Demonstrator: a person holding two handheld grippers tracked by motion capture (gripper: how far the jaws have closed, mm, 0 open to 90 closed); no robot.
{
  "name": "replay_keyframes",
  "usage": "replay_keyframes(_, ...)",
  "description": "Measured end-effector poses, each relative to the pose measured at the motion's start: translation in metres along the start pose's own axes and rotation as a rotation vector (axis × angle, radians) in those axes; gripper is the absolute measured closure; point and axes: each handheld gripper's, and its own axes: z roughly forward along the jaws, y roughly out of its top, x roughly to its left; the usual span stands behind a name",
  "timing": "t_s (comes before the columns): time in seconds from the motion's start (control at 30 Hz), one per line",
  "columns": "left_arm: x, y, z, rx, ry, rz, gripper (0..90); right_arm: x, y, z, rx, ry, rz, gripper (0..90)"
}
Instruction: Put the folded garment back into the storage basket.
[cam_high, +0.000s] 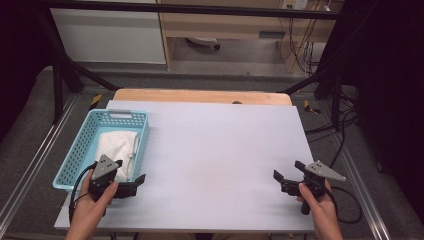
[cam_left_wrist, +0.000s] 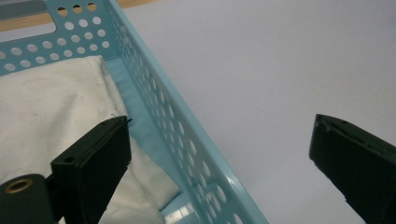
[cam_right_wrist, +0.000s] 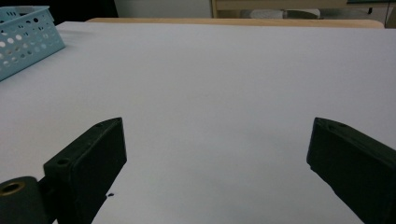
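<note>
Jaws on both grippers stand wide apart and hold nothing — the left gripper (cam_high: 131, 172) straddles the near right wall of the pale blue perforated plastic basket (cam_high: 76, 150), 1 jaw over the folded white cloth (cam_high: 117, 150) inside it, the other over the pale lavender table sheet (cam_high: 220, 150). Well to the right of the basket, the right gripper (cam_high: 287, 172) hangs above bare sheet — near its front edge.

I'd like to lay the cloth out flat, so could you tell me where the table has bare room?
The white sheet is bare from the blue basket across to the right gripper, and back to the wooden edge. The tight spot is the near left, where the left gripper stands open across the basket's wall, over the cloth.
</note>
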Motion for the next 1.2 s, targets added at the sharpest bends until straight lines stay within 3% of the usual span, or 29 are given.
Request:
replay_keyframes(0.47, -0.001, -0.001, 0.000, 0.004, -0.004, 0.005, 5.6, 0.012, -0.010, 0.013, 0.040, 0.047, -0.025, 5.9)
replay_keyframes(0.93, -0.002, -0.002, 0.003, 0.017, -0.009, 0.010, 5.6, 0.031, -0.009, 0.036, 0.074, 0.110, -0.083, 5.9)
replay_keyframes(1.2, -0.001, -0.003, 0.003, 0.021, -0.008, 0.006, 5.6, 0.036, -0.005, 0.047, 0.076, 0.111, -0.113, 6.3)
